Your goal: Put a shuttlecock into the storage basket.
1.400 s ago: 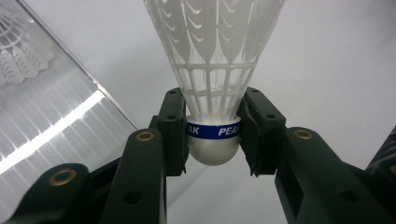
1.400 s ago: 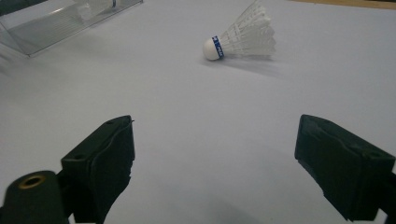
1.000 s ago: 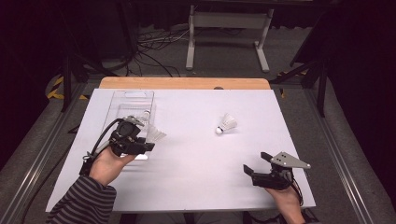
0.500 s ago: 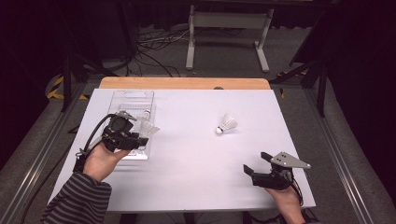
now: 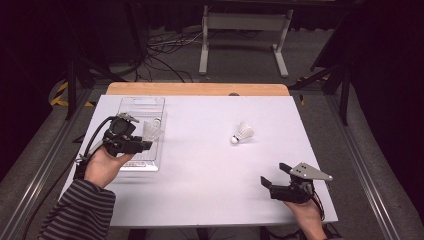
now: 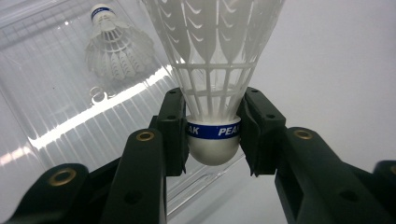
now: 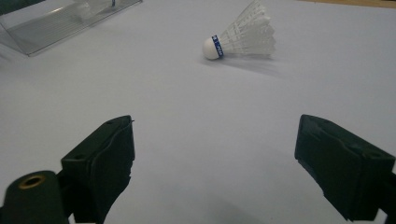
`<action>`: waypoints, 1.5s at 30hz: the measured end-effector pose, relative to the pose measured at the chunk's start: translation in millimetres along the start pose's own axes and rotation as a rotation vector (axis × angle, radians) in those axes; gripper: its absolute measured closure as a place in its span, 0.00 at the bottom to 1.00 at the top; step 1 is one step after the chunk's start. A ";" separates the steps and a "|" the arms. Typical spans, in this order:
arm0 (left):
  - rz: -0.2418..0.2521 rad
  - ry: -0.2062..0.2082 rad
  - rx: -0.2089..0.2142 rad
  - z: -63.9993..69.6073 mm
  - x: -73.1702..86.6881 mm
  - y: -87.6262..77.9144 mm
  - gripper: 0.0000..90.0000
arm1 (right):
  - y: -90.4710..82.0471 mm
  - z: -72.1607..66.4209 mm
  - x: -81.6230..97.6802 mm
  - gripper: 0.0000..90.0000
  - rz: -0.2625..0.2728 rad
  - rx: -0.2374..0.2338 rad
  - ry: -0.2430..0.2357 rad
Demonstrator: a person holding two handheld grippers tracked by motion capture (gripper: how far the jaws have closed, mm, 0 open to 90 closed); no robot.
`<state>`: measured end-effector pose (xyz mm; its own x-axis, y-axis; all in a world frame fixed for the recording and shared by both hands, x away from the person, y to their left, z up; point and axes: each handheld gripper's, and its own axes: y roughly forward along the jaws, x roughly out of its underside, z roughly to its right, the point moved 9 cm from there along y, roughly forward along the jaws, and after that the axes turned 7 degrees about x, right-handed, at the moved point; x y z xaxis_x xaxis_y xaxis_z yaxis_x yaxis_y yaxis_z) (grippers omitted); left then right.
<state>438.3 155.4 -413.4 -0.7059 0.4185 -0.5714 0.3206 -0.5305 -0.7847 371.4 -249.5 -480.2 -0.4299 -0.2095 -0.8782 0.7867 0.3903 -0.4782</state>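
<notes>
Left gripper view: left claw [image 6: 214, 140] pinching shuttlecock [image 6: 212, 70] by its cork; right claw [image 7: 215, 172] spread, empty.

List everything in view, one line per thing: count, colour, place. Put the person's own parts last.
shuttlecocks: 3, white with blue band; one in the left gripper's jaws, one lying in the tray, one lying on the table right of centre
tray: 1, clear plastic, left side of table
table: 1, white top with wooden far edge
metal stand: 1, grey, on the floor beyond the table
left gripper: 1, black, over the tray, clamped on a shuttlecock
right gripper: 1, black, near right of the table, jaws apart
</notes>
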 end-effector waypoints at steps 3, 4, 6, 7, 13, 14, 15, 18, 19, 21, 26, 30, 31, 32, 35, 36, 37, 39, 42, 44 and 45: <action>-0.001 -0.003 -0.012 -3.3 -1.3 -0.5 0.72 | 0.1 0.0 0.0 0.14 0.001 0.001 0.001; -0.004 -0.001 -0.012 -4.4 -1.5 -0.8 0.72 | 0.1 0.1 0.0 0.14 0.000 0.001 0.001; -0.003 -0.008 -0.023 -8.2 -2.3 -1.4 0.72 | 0.2 0.1 0.1 0.14 0.000 0.001 0.000; -0.005 -0.013 -0.026 -9.6 -2.4 -1.6 0.72 | 0.2 0.1 0.1 0.14 0.000 0.001 0.000; 0.001 -0.029 -0.040 -18.5 -3.4 -1.8 0.72 | 0.1 0.1 0.2 0.14 -0.001 0.000 0.003; 0.002 -0.034 -0.042 -20.2 -3.7 -1.8 0.72 | 0.1 0.0 0.2 0.14 -0.002 0.000 0.003; 0.003 -0.040 -0.053 -24.5 -4.3 -2.0 0.72 | 0.1 0.1 0.1 0.14 0.000 0.001 0.000; 0.002 -0.045 -0.056 -28.5 -4.5 -1.9 0.72 | 0.1 0.2 0.0 0.14 0.000 0.001 0.001; 0.002 -0.051 -0.055 -30.1 -4.7 -1.8 0.72 | 0.1 0.2 0.0 0.14 0.000 0.001 0.001; 0.003 -0.058 -0.057 -33.6 -5.1 -2.2 0.72 | 0.1 0.2 0.1 0.14 0.000 0.001 0.001; 0.008 -0.073 -0.072 -41.2 -7.4 -1.5 0.72 | 0.2 0.2 0.1 0.14 0.000 0.001 0.000; 0.008 -0.090 -0.084 -48.8 -9.2 0.4 0.72 | -0.1 0.1 0.0 0.14 0.000 0.000 0.000; 0.008 -0.096 -0.085 -50.8 -9.5 1.1 0.72 | -0.1 0.0 0.0 0.14 0.000 0.000 0.000; 0.008 -0.102 -0.086 -52.1 -9.7 2.0 0.72 | -0.1 0.1 0.1 0.14 0.000 0.000 0.000; 0.013 -0.109 -0.084 -55.3 -10.9 2.9 0.72 | 0.0 0.3 0.1 0.14 0.000 0.001 0.000; 0.016 -0.114 -0.085 -56.0 -11.4 3.3 0.72 | 0.0 0.3 0.1 0.14 0.000 0.001 0.000; 0.016 -0.118 -0.084 -56.7 -11.6 3.5 0.72 | 0.0 0.3 0.1 0.14 0.000 0.002 0.000; 0.013 -0.124 -0.087 -58.4 -11.8 4.0 0.72 | 0.0 0.2 0.1 0.14 0.000 0.000 -0.001; 0.018 -0.131 -0.094 -62.0 -12.9 4.6 0.72 | -0.1 0.2 0.0 0.14 0.000 0.000 0.000; 0.022 -0.135 -0.098 -65.0 -13.8 5.2 0.72 | -0.2 0.2 -0.1 0.14 0.001 0.000 0.000; 0.021 -0.140 -0.100 -65.8 -14.0 5.8 0.72 | -0.2 0.2 -0.1 0.14 0.001 0.000 0.000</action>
<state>491.6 195.0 -425.8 -0.7772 0.2975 -0.5544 0.3924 -0.4596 -0.7967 371.4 -249.7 -480.1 -0.4293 -0.2092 -0.8786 0.7871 0.3903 -0.4776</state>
